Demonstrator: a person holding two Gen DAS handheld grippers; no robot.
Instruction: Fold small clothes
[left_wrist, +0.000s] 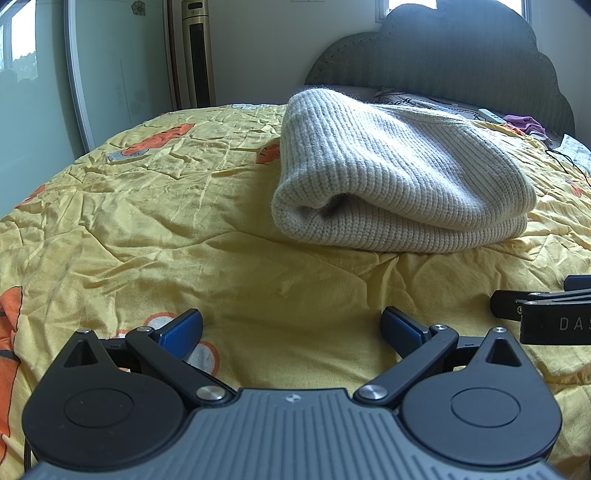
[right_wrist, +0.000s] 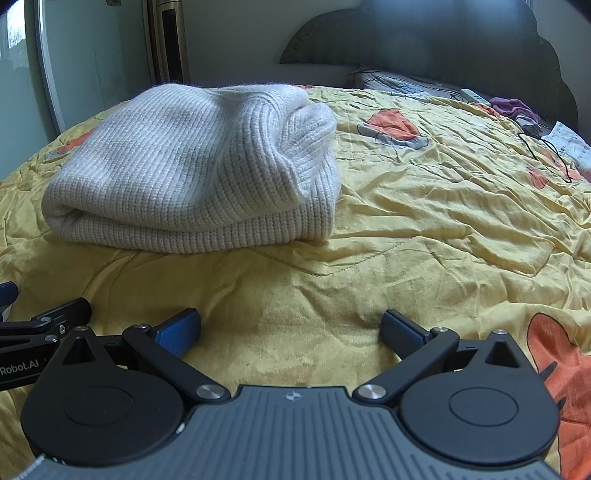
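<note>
A cream ribbed knit sweater (left_wrist: 399, 177) lies folded in a thick bundle on the yellow quilt; it also shows in the right wrist view (right_wrist: 192, 166), up and left. My left gripper (left_wrist: 291, 330) is open and empty, low over the quilt, short of the sweater's near edge. My right gripper (right_wrist: 291, 328) is open and empty too, short of the sweater and to its right. Each gripper shows at the edge of the other's view, the right gripper (left_wrist: 543, 310) and the left gripper (right_wrist: 40, 328).
The yellow quilt (left_wrist: 147, 229) with orange cartoon prints covers the bed. A dark padded headboard (left_wrist: 461, 55) stands behind. Pillows, a purple cloth (right_wrist: 513, 107), a black cable (right_wrist: 546, 151) and papers lie at the far right. A tower fan (left_wrist: 197, 55) stands by the wall.
</note>
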